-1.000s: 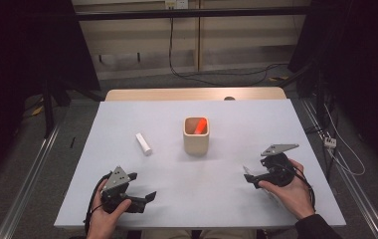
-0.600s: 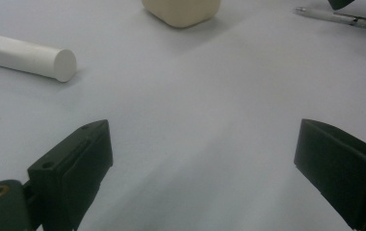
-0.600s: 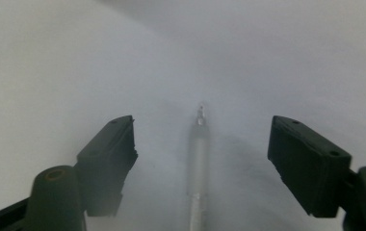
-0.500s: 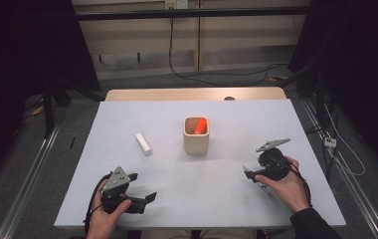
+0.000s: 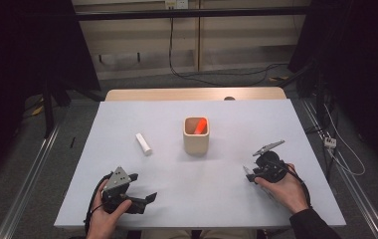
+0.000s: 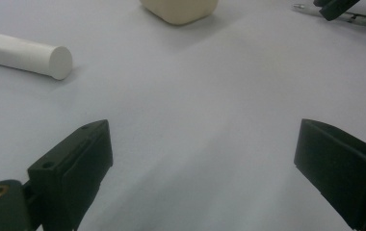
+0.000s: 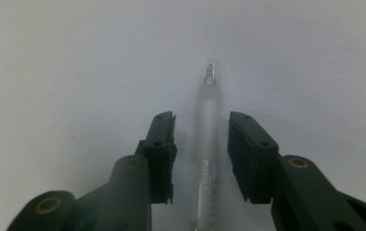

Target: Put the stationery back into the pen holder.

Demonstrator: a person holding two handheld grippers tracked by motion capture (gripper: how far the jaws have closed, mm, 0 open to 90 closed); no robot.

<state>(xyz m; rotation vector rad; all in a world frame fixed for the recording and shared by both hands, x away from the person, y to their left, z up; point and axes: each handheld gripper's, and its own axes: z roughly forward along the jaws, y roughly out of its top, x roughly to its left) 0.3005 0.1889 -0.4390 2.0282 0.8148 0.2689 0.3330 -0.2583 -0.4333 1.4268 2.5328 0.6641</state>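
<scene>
A clear pen (image 7: 209, 91) lies flat on the white table (image 5: 227, 199), tip pointing away. My right gripper (image 7: 202, 119) is tipped down over it, open, with one jaw on each side of the barrel and small gaps between. In the high view the right gripper (image 5: 249, 174) sits at the right front of the table. My left gripper (image 5: 142, 188) rests at the left front, jaws wide open and holding nothing (image 6: 203, 130). A beige cup (image 5: 196, 136) with an orange item (image 5: 201, 125) inside stands mid-table. A white cylinder (image 5: 143, 143) lies to its left.
In the left gripper view the white cylinder (image 6: 27, 54) lies at the upper left and the cup's base (image 6: 180, 8) at the top. A wooden table edge (image 5: 192, 94) lies beyond the far side. Cables run over the floor on the right.
The right gripper has shifted slightly left and tipped its jaws down toward the table, around the pen. The left gripper has stayed put.
</scene>
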